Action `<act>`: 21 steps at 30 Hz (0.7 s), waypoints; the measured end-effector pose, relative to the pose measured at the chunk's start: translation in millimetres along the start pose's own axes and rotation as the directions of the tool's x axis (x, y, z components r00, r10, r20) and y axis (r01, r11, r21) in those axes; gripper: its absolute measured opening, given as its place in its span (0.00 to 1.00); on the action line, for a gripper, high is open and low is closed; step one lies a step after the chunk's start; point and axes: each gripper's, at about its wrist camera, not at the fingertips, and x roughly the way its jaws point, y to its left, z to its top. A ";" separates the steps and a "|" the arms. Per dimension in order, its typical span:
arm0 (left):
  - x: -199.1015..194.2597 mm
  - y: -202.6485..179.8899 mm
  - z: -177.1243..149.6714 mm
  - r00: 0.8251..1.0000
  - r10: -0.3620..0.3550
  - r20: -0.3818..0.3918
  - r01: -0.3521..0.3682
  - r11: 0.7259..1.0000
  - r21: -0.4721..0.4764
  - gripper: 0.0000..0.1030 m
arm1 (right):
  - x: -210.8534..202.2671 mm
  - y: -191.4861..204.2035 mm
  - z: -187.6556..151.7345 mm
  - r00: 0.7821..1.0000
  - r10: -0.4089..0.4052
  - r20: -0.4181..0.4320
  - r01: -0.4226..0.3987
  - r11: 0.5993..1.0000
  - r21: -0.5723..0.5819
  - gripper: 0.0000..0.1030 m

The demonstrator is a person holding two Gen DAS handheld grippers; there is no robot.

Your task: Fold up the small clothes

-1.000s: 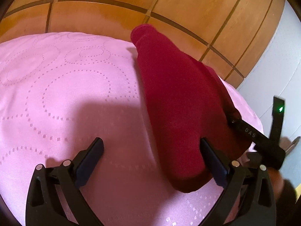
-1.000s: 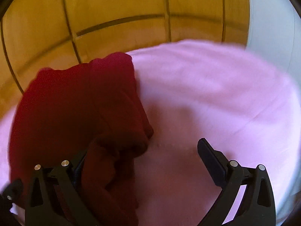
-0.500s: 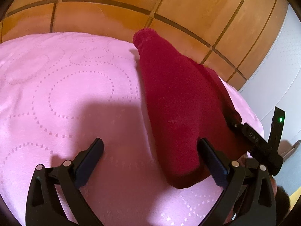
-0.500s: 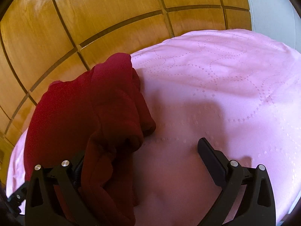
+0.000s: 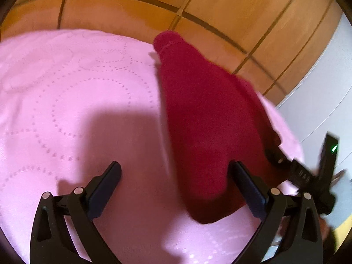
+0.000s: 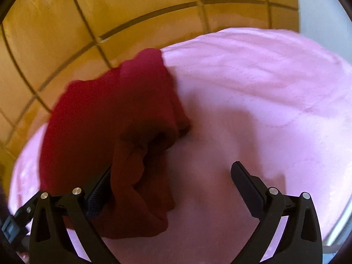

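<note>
Both tongs, the left gripper (image 5: 176, 176) and right gripper (image 6: 173, 173), are hanging wide open and gripping nothing, drifting slightly over half a second while the dark red garment (image 5: 211, 118) is lying bunched, still unfolded, at the pink bedspread's (image 5: 77, 101) far right edge.

A dark red garment (image 6: 105, 118) lies bunched on a pink bedspread (image 6: 264, 101), draped over the left finger of the right gripper (image 6: 173, 182), whose fingers (image 6: 246, 184) stand wide apart. Wooden panelling (image 6: 110, 17) rises behind.
</note>
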 end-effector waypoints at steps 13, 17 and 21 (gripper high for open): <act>52.2 -16.5 34.2 0.981 -0.149 -0.128 0.152 0.988 0.017 0.91 | 26.6 -10.4 13.2 0.971 0.237 -0.028 -0.233 0.968 0.093 0.97; 58.3 -23.5 34.8 0.974 -0.178 -0.139 0.184 0.982 0.031 0.66 | 34.2 -3.7 17.5 0.965 0.263 -0.011 -0.261 0.961 0.088 0.93; 51.5 -29.5 38.4 0.975 -0.179 -0.132 0.189 0.980 0.062 0.49 | 38.8 8.7 16.4 0.947 0.321 -0.020 -0.318 0.944 0.091 0.68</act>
